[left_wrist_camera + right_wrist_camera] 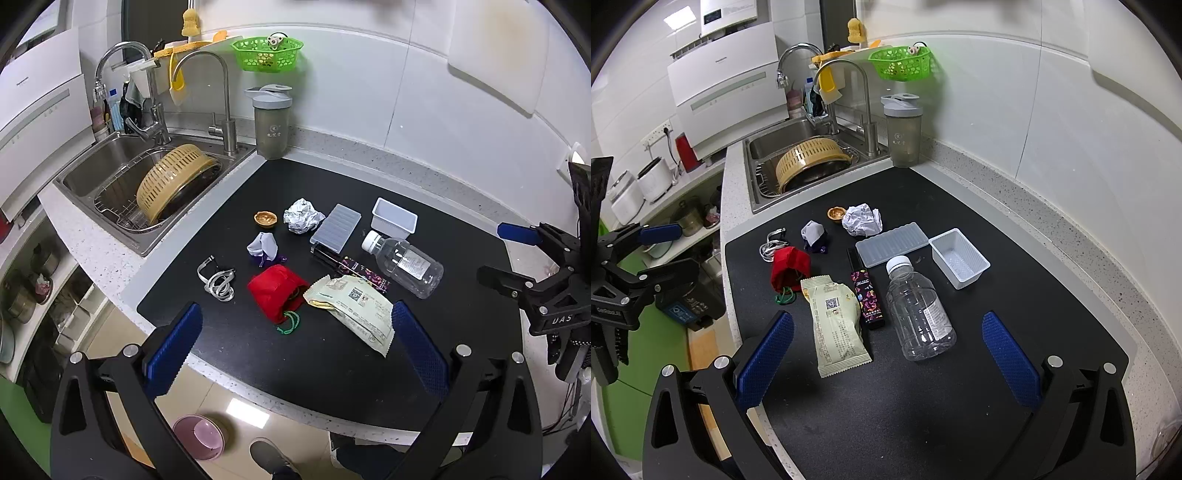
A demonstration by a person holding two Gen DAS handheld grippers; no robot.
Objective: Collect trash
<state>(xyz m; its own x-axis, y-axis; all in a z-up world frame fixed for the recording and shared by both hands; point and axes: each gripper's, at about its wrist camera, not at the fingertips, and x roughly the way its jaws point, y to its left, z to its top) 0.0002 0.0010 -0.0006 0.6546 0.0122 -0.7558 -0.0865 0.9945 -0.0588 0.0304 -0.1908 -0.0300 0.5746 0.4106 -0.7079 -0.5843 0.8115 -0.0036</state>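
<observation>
- Left gripper (297, 345) and right gripper (888, 356) are hovering with jaws apart, holding nothing.
- Bottle (918, 312), wrapper (836, 326) and paper ball (862, 219) are lying uncollected on the mat (1015, 295); collecting is not yet starting.

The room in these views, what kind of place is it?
Most likely a home kitchen: a steel sink with two taps, a speckled counter, and a shaker cup beside the sink.
</observation>
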